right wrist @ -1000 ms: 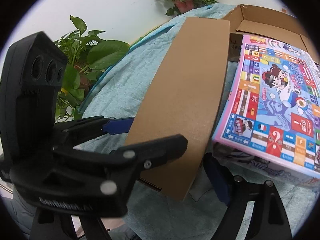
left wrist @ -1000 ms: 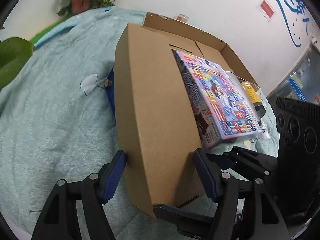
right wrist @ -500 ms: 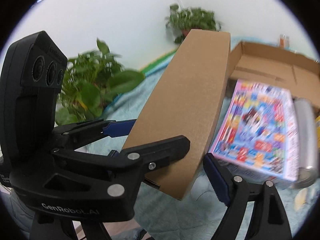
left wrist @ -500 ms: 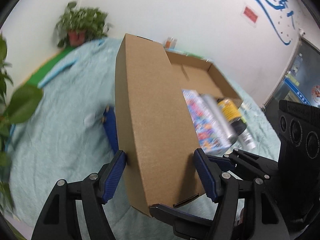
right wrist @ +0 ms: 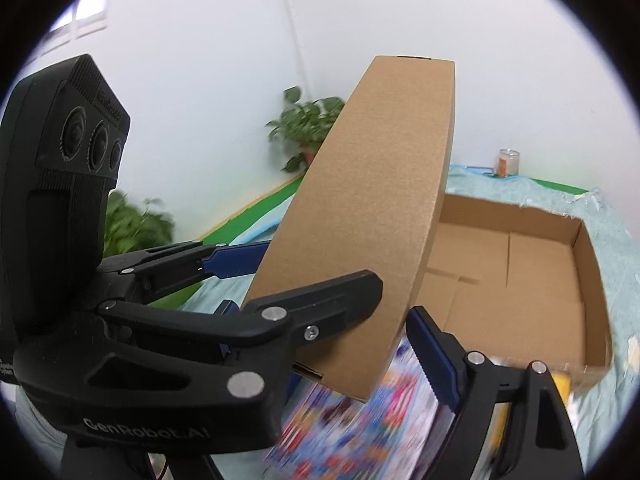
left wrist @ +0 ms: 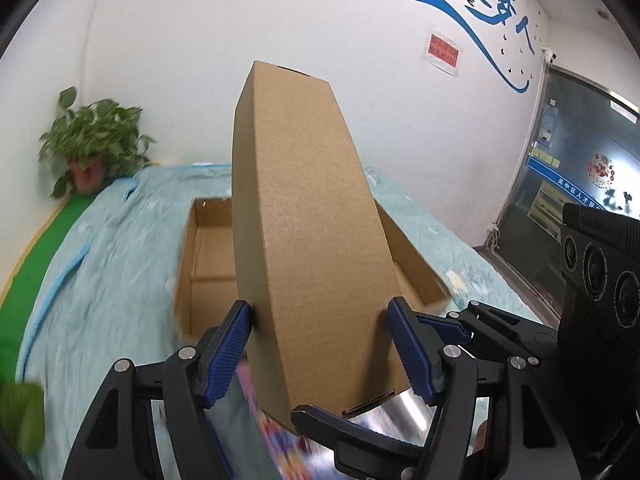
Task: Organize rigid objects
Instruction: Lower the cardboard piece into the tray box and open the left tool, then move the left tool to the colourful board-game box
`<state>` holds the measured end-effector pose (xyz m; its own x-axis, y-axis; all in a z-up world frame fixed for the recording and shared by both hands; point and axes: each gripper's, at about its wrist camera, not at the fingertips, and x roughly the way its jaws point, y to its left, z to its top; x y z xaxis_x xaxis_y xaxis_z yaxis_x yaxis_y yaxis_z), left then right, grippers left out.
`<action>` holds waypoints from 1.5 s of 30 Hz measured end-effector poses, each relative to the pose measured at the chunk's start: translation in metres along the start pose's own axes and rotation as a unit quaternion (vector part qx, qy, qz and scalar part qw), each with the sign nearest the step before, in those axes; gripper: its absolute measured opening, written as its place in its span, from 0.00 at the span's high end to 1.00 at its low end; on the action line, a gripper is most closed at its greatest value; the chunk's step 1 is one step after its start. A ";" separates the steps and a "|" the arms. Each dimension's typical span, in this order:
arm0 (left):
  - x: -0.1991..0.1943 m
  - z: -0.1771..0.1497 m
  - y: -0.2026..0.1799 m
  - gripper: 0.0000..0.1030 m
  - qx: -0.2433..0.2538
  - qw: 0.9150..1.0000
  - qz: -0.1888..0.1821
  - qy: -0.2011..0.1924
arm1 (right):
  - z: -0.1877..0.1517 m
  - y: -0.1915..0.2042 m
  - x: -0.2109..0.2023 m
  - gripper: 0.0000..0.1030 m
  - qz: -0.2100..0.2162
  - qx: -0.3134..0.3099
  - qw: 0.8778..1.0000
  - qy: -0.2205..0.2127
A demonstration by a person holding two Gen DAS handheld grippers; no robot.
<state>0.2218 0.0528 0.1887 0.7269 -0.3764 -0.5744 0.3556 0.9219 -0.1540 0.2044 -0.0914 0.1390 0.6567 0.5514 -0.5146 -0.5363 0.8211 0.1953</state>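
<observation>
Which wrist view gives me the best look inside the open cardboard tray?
Right wrist: the open cardboard tray shows its floor and walls, seemingly bare. In the left wrist view the held closed box hides most of the tray.

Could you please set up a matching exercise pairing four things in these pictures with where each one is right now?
Things:
1. closed box
2. open box
3. game box
4. jar

Places:
A. far back on the blue cloth, by the wall
B. lying empty on the cloth
C. blurred, low in the picture, under the raised carton
D. up off the cloth, between the fingers of the left gripper

Pairs: 1-D, 2-B, 3-C, 4-A
</observation>
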 end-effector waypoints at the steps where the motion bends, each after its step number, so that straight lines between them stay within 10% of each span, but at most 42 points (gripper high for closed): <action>1: 0.012 0.014 0.002 0.35 0.001 1.000 -0.002 0.003 | 0.007 -0.004 0.006 0.17 -0.002 0.002 1.000 0.000; 10: 0.130 0.072 0.071 0.35 -0.036 0.997 0.007 0.071 | 0.041 -0.052 0.094 0.17 0.023 0.034 0.998 0.057; 21: 0.223 0.002 0.152 0.53 -0.119 0.971 0.054 0.199 | -0.002 -0.081 0.226 0.25 0.083 0.098 0.964 0.231; 36: 0.161 -0.019 0.142 0.61 -0.114 0.981 0.079 0.133 | -0.003 -0.070 0.215 0.32 0.117 0.035 0.968 0.219; 42: 0.123 -0.021 0.139 0.44 -0.108 0.985 0.098 0.091 | -0.004 -0.089 0.203 0.28 0.115 0.062 0.968 0.217; 45: 0.104 -0.029 0.128 0.39 -0.095 0.987 0.114 0.066 | -0.011 -0.096 0.210 0.79 0.094 0.083 0.967 0.222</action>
<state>0.3254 0.1346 0.0857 0.6873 -0.1537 -0.7100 0.0662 0.9865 -0.1495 0.3880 -0.0561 0.0032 0.2433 0.6050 -0.7582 -0.5076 0.7455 0.4320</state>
